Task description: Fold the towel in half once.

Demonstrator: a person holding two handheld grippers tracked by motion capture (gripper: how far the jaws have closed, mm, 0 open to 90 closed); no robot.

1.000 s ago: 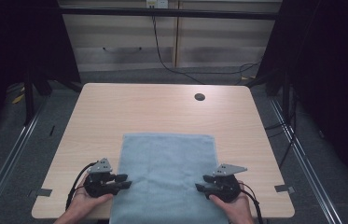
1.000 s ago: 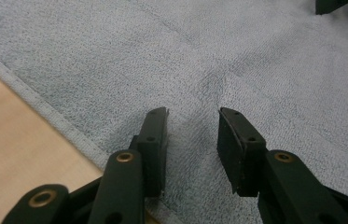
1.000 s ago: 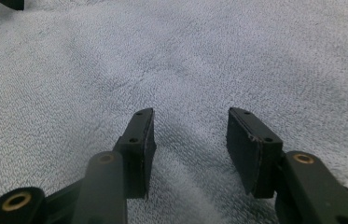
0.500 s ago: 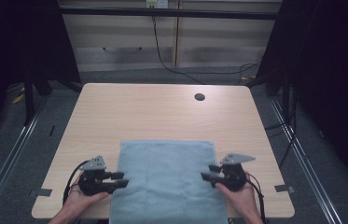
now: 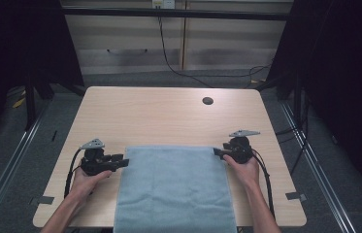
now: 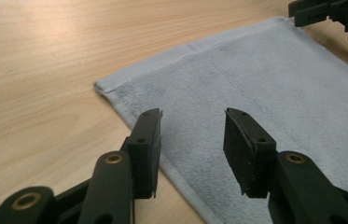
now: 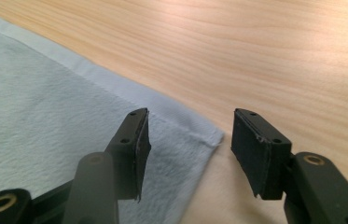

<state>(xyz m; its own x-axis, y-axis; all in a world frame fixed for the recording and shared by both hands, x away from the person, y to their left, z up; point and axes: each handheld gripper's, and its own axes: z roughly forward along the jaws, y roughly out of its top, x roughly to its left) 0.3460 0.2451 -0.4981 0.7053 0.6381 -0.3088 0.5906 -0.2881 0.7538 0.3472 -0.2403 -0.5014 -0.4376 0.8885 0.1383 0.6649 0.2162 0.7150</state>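
A light blue towel (image 5: 173,187) lies flat on the wooden table (image 5: 159,116), its near end hanging over the front edge. My left gripper (image 5: 123,162) points at the towel's left edge just below the far left corner (image 6: 100,87). Its jaws have just been opening; the left gripper (image 6: 192,116) stands open above the towel's (image 6: 255,79) edge, its pads clear of the cloth. My right gripper (image 5: 216,152) is at the far right corner. The right gripper (image 7: 190,116) has also been opening and stands open, with the corner (image 7: 211,139) of the towel (image 7: 36,93) between the jaws, unpressed.
A dark round hole (image 5: 207,101) sits in the table's far right part. Tape marks (image 5: 295,196) lie near the front corners. Cables trail from both grippers toward the person. The other gripper (image 6: 323,11) shows beyond the towel. Bare wood stretches behind the towel.
Both grippers have moved away from the person along the towel's sides to its far corners. The towel's far edge lies slightly nearer the person than a second ago.
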